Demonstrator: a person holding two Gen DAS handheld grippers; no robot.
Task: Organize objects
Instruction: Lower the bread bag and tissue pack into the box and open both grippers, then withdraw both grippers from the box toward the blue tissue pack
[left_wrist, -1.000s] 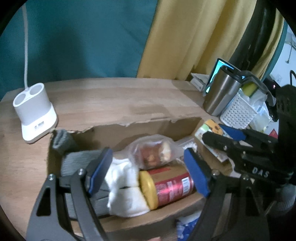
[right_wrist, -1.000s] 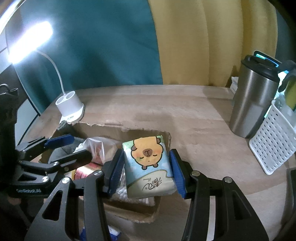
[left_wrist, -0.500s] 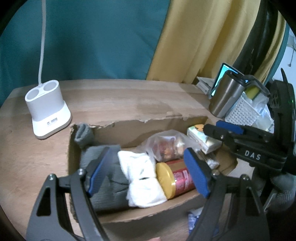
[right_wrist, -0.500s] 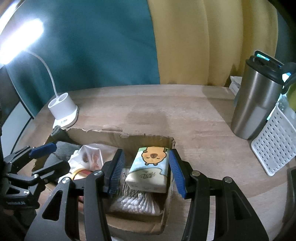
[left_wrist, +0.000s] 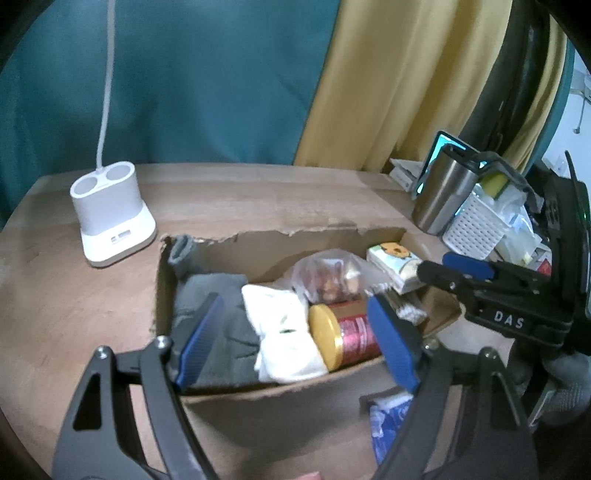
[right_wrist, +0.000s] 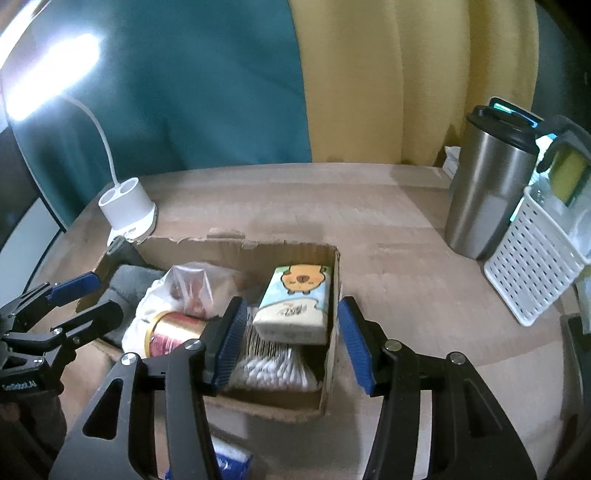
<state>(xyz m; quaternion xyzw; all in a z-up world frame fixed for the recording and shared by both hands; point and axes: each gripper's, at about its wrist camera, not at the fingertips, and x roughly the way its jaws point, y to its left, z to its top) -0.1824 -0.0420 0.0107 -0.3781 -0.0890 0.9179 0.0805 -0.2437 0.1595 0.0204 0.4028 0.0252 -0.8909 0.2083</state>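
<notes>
A torn cardboard box (right_wrist: 328, 391) (left_wrist: 273, 398) sits on the wooden table. In it lie a tissue pack with a cartoon capybara (right_wrist: 295, 304) (left_wrist: 393, 260), a bag of cotton swabs (right_wrist: 271, 363), a red jar with a gold lid (left_wrist: 343, 336) (right_wrist: 168, 330), a clear snack bag (left_wrist: 328, 275) (right_wrist: 194, 282), a white cloth (left_wrist: 282, 334) and a grey cloth (left_wrist: 214, 314). My right gripper (right_wrist: 291, 345) is open just above the box's right end, the tissue pack free between its jaws. My left gripper (left_wrist: 295, 338) is open and empty over the box's front edge.
A white lamp base (left_wrist: 110, 212) (right_wrist: 127, 210) stands left behind the box. A steel tumbler (right_wrist: 487, 184) (left_wrist: 441, 195) and a white perforated basket (right_wrist: 535, 258) (left_wrist: 474, 225) stand at the right. A blue-white packet (left_wrist: 386, 421) lies in front of the box.
My right gripper lowered the tissue pack into the box's right end, opened and let it go. Both grippers have drawn back a little from the box.
</notes>
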